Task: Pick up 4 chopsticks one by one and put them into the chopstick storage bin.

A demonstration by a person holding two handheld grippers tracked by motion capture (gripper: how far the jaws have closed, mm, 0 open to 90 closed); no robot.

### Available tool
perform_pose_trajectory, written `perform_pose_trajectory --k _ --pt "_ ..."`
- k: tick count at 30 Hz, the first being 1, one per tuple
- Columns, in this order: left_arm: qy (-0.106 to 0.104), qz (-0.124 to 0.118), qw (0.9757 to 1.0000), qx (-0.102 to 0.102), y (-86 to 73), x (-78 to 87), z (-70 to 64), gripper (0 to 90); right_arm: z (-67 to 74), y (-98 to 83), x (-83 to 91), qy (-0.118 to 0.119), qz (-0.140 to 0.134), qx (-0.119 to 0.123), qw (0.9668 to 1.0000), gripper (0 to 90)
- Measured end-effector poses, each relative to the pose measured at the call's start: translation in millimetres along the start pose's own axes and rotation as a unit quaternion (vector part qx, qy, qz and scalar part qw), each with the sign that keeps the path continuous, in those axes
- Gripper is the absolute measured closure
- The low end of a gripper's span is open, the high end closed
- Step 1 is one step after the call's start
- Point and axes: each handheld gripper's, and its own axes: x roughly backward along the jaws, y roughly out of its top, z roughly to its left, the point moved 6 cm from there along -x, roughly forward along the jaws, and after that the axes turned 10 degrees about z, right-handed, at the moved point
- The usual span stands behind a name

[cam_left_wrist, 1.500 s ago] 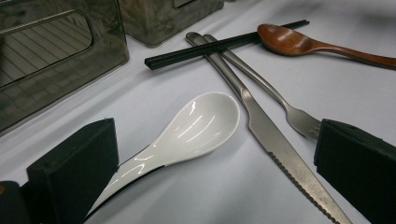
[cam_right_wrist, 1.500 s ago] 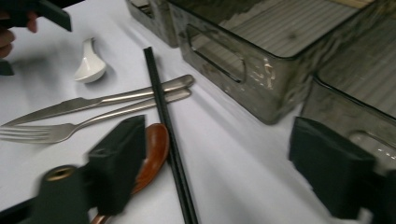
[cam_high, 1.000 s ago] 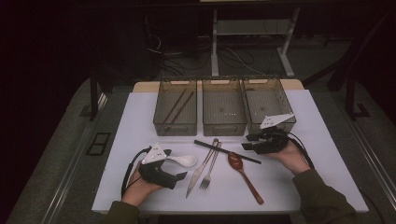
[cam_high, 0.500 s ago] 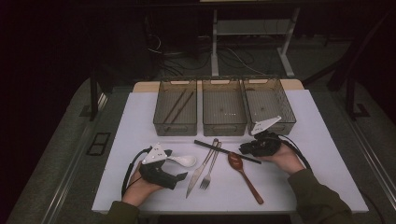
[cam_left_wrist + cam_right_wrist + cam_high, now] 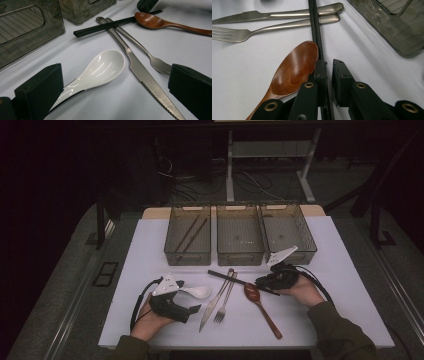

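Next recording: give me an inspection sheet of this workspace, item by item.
Surface: white tabletop, no spills seen.
Job's things: black chopsticks lie across knife and fork handles; white spoon; wooden spoon; three clear bins, dark sticks in the left one.
Clutter: nothing seen.
Grippers: left tongs open, white spoon between the jaws; right tongs have just been closing at the chopsticks' end, grip unclear.
Cables: one trails from each gripper; floor cables behind.
Surroundings: dark; metal frame behind.

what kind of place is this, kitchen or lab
Probably a lab or test workspace, not a kitchen: cutlery sorted on a white table before three mesh bins, with cables and a metal stand on the floor behind.
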Motion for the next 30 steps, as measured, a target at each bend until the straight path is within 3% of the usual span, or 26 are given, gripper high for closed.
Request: perform_pose_trajectory --k 30 --pt "0.001 -0.001 1.0000 -0.001 0.8 0.0 0.5 0.0 -5.6 4.6 -2.3 0.004 0.003 0.006 1.0000 83.6"
